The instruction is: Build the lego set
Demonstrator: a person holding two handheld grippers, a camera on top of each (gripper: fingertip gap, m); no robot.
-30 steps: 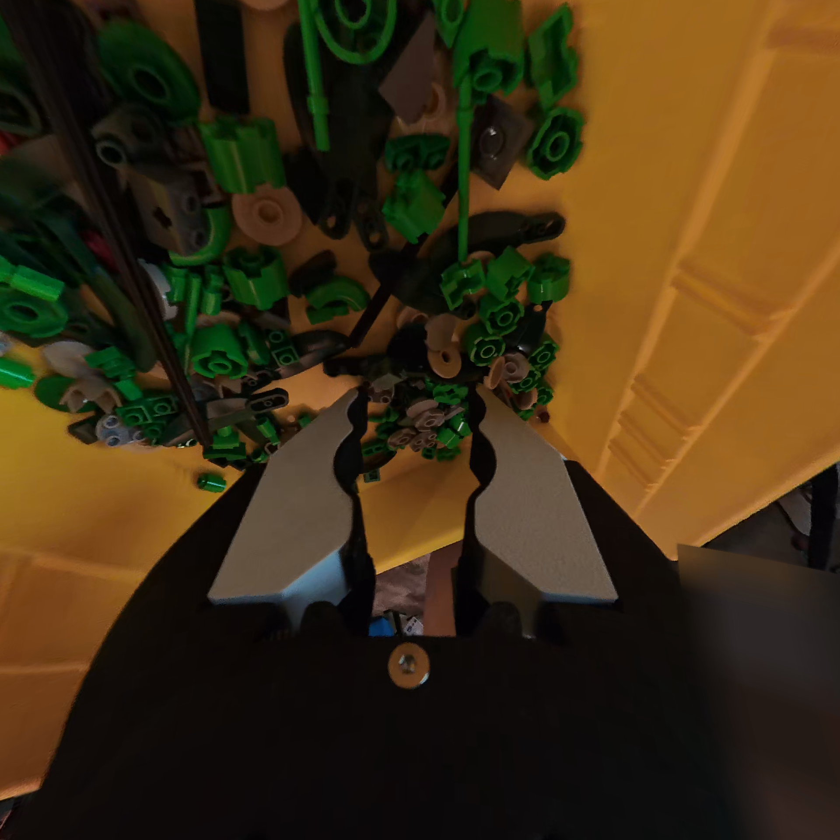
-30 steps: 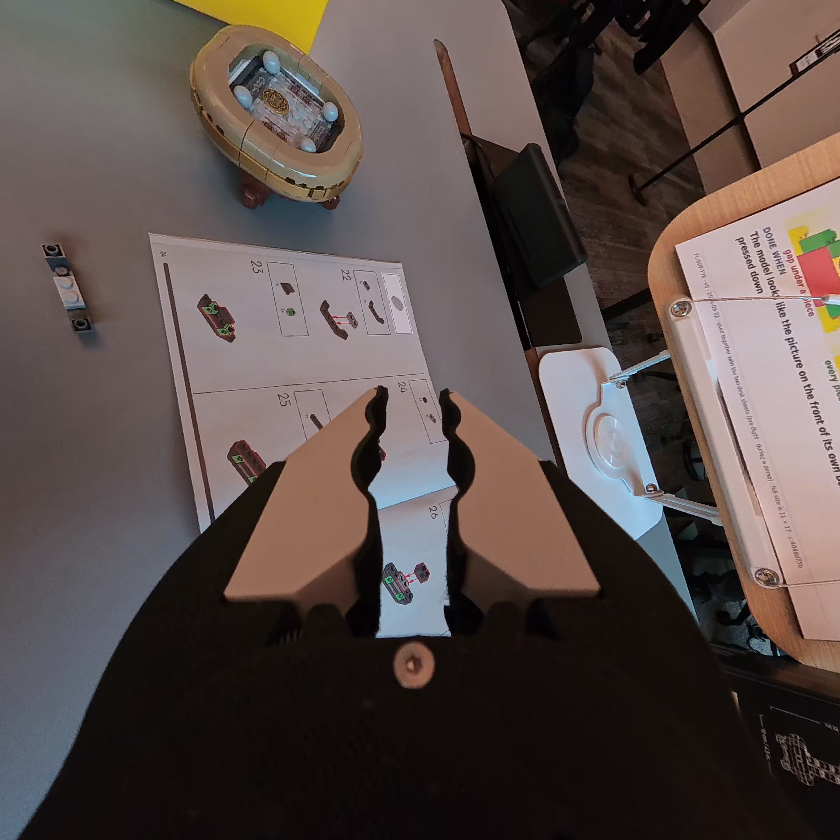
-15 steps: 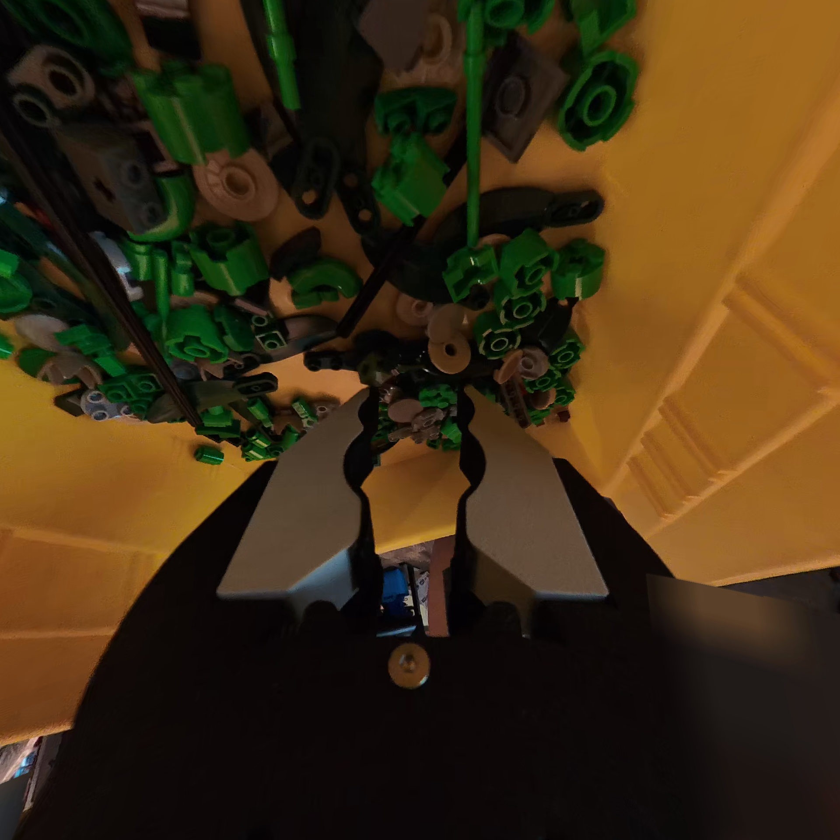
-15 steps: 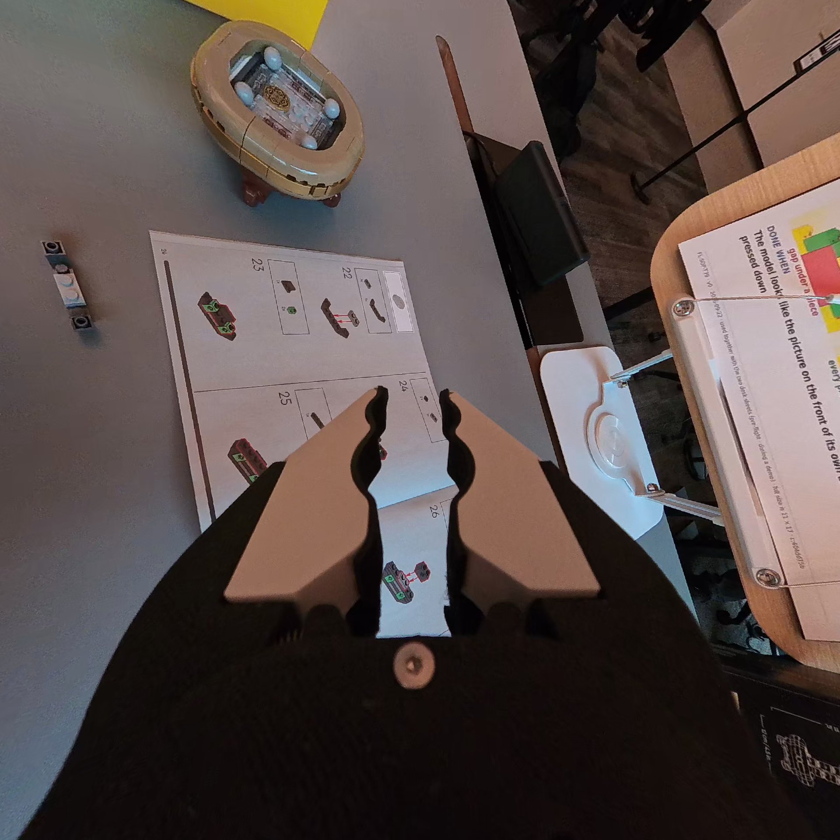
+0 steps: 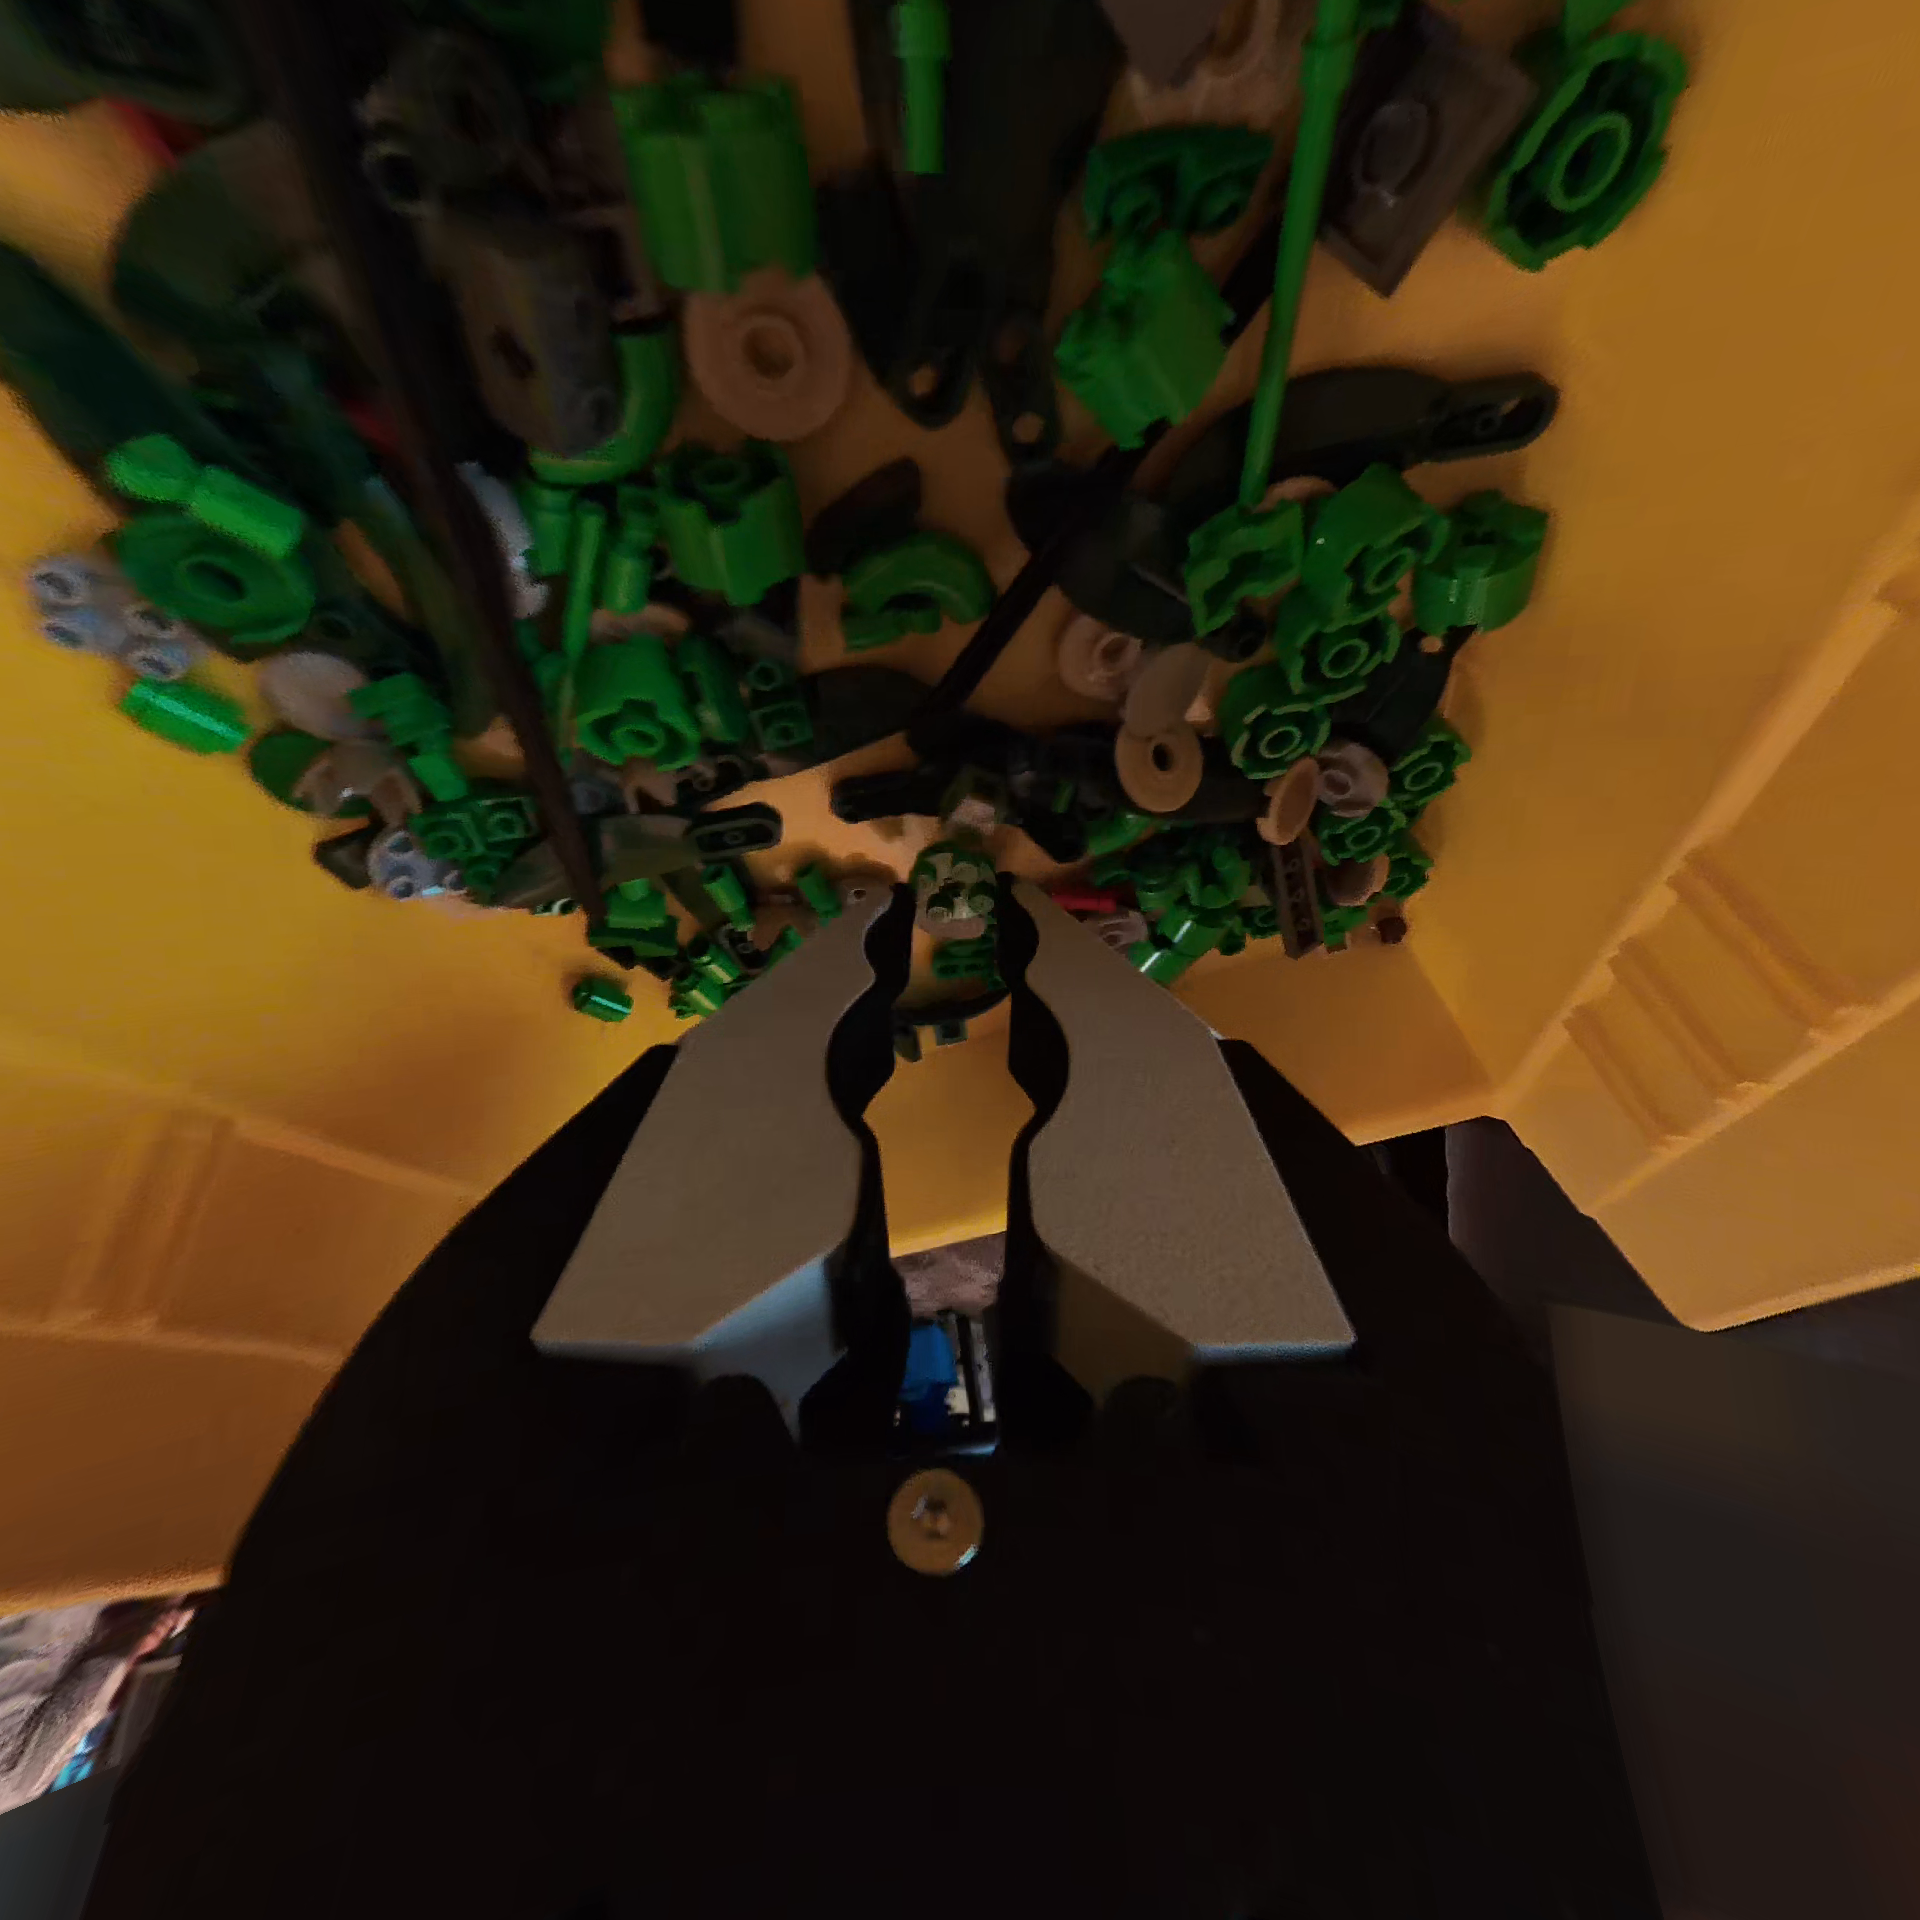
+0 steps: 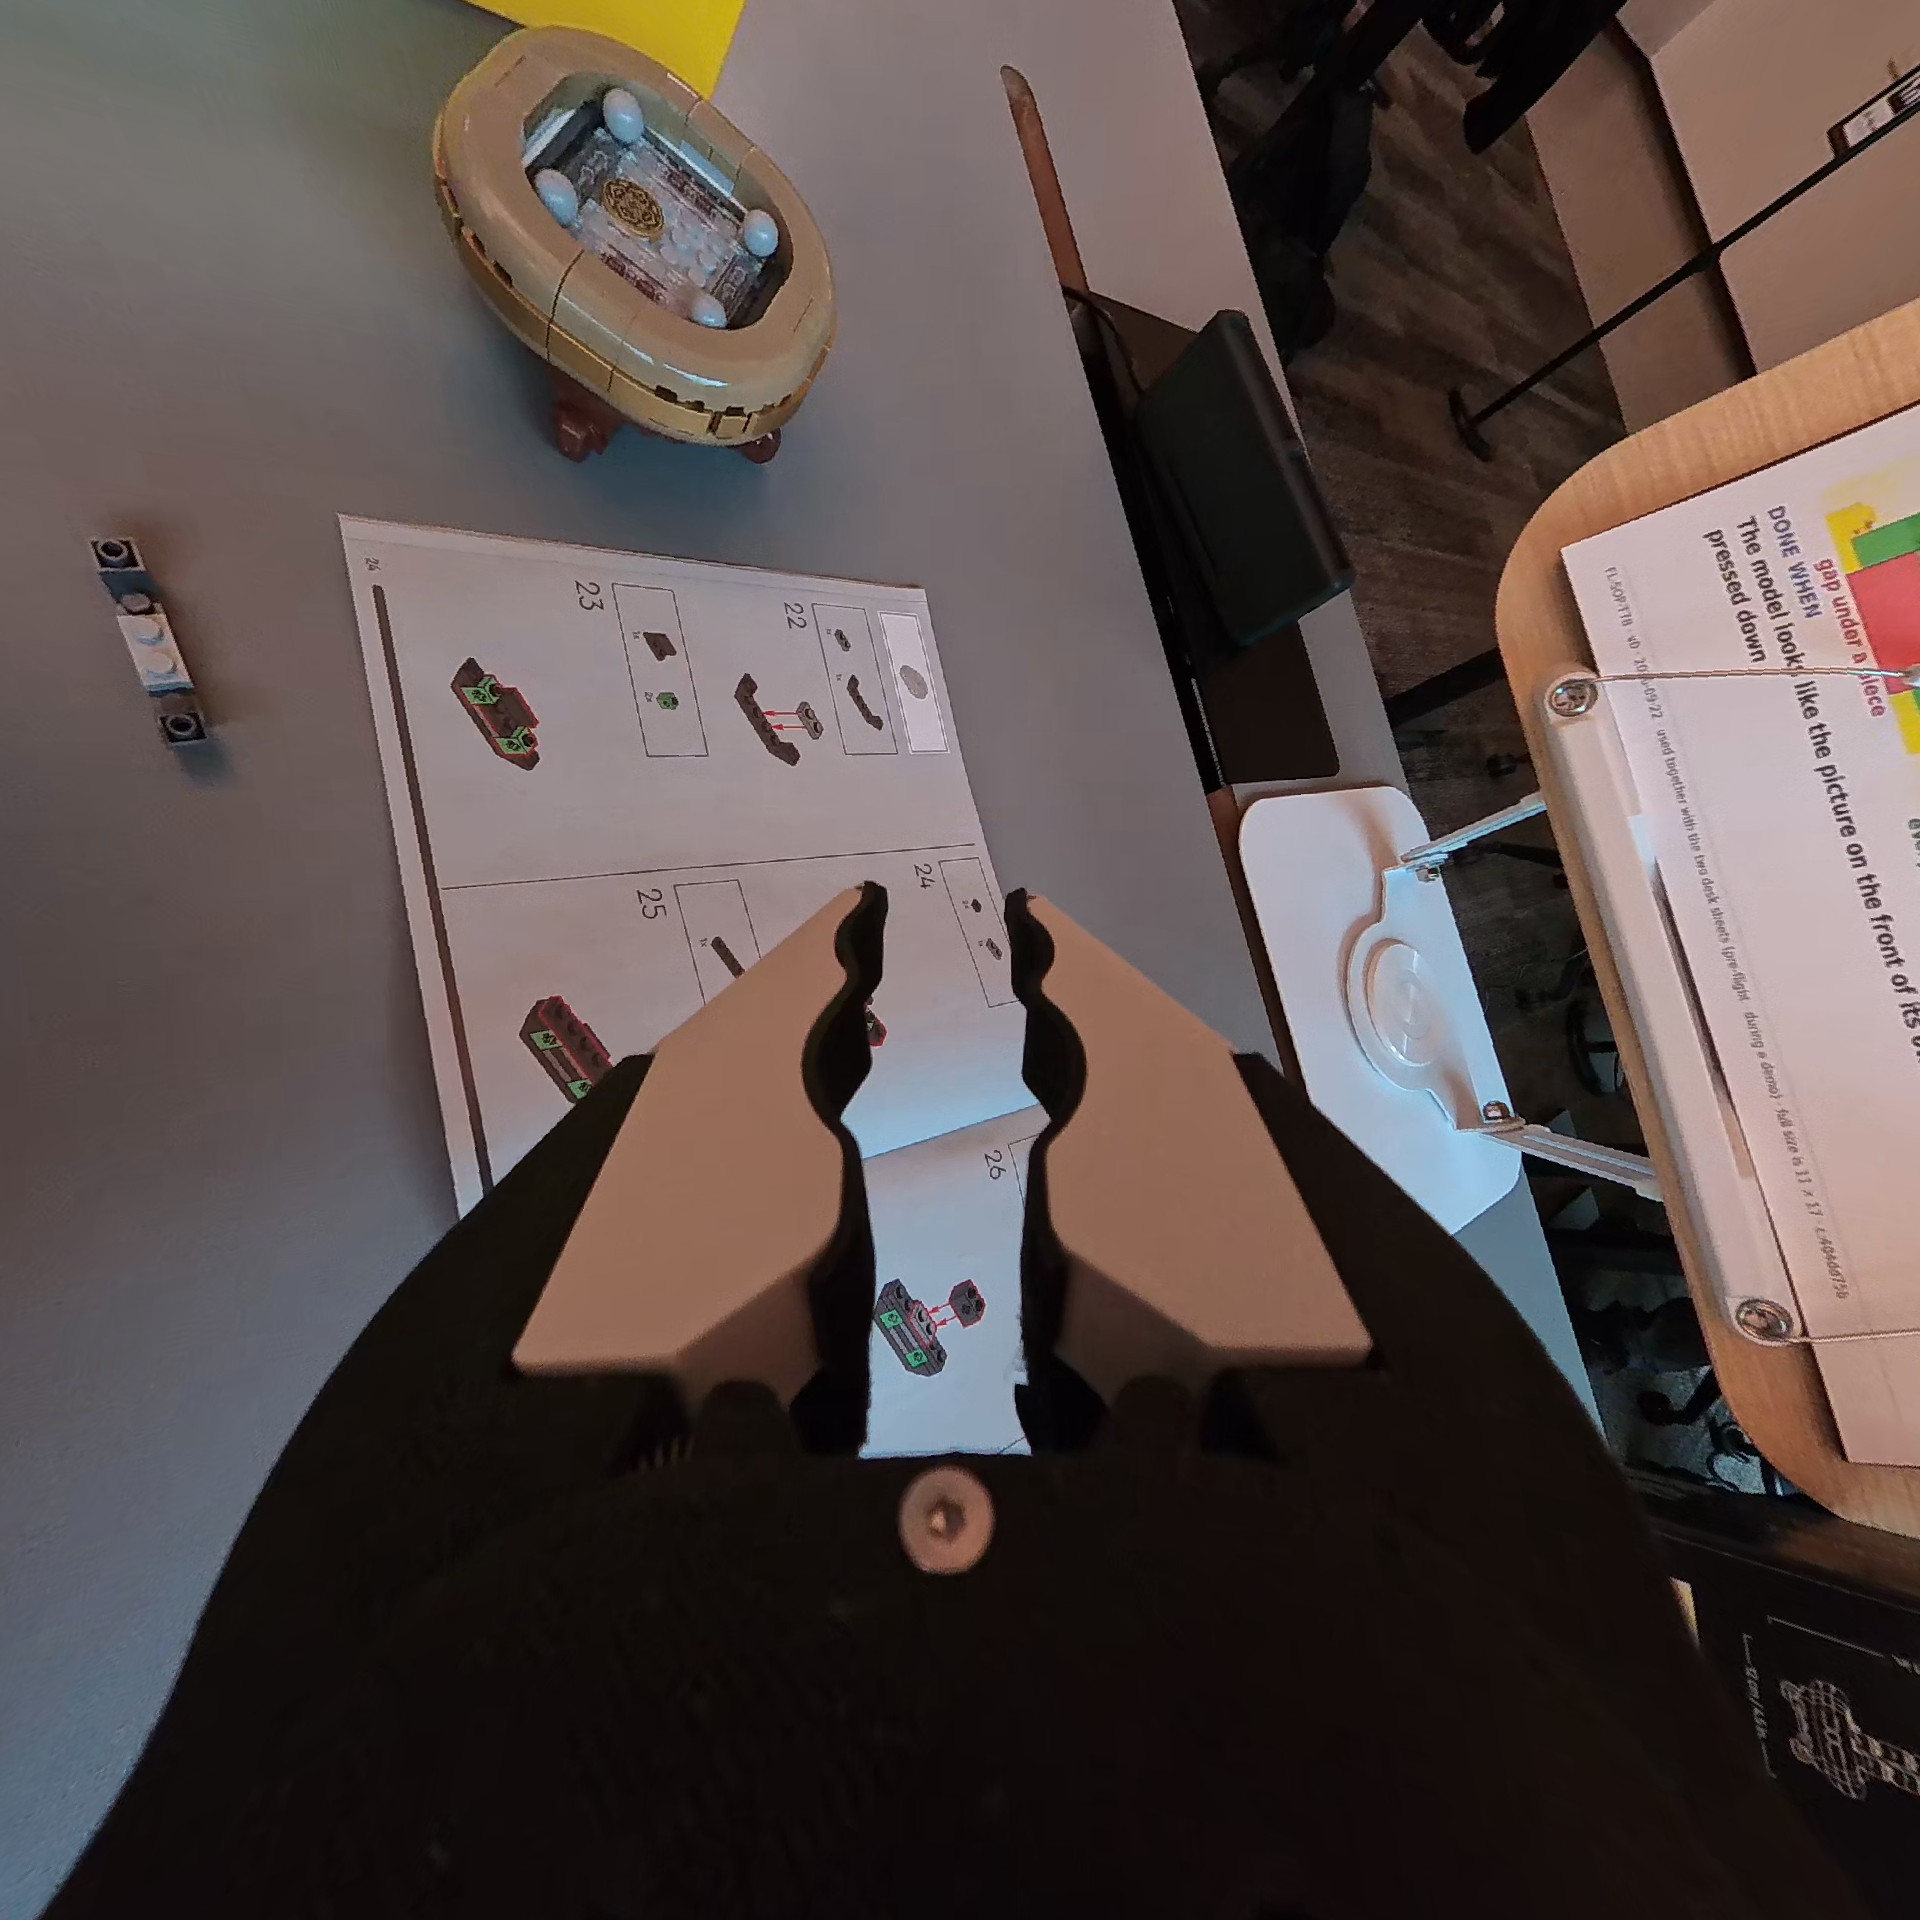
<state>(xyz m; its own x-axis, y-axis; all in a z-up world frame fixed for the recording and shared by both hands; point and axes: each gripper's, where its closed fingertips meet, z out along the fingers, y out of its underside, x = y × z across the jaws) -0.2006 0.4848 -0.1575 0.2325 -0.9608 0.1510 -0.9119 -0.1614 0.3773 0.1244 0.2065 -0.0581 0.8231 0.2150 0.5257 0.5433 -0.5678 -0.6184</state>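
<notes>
Ahead of my left gripper [image 5: 954,902] and wrapping round both sides of it is the yellow bin [image 5: 1714,748], its floor strewn with a heap of loose bricks [image 5: 1039,520], mostly green, with some black, tan and grey. My right gripper [image 6: 943,902] hangs over the grey table [image 6: 208,1039], jaws parted and empty, with the instruction sheet [image 6: 665,748] directly beneath and ahead of it. Beyond that sheet, ahead and slightly left, stands the tan oval bowl model [image 6: 634,260] on its brown feet, and far to the left lies a short grey strip of plates [image 6: 151,644]. Back in the bin, my left jaws are narrowed to a small gap, and right at their tips sits a small round green piece [image 5: 951,896]; I cannot tell whether the tips already pinch it or only flank it. I judge it hard, stiff, very light and slick, so it should squirt sideways if squeezed off-centre. I would take it across its widest round sides, low in the tip notches, with a gentle squeeze. The tiny green and tan bits just to either side of my tips could snag or ride up with it, since the pile is loose and shifts at a touch.
</notes>
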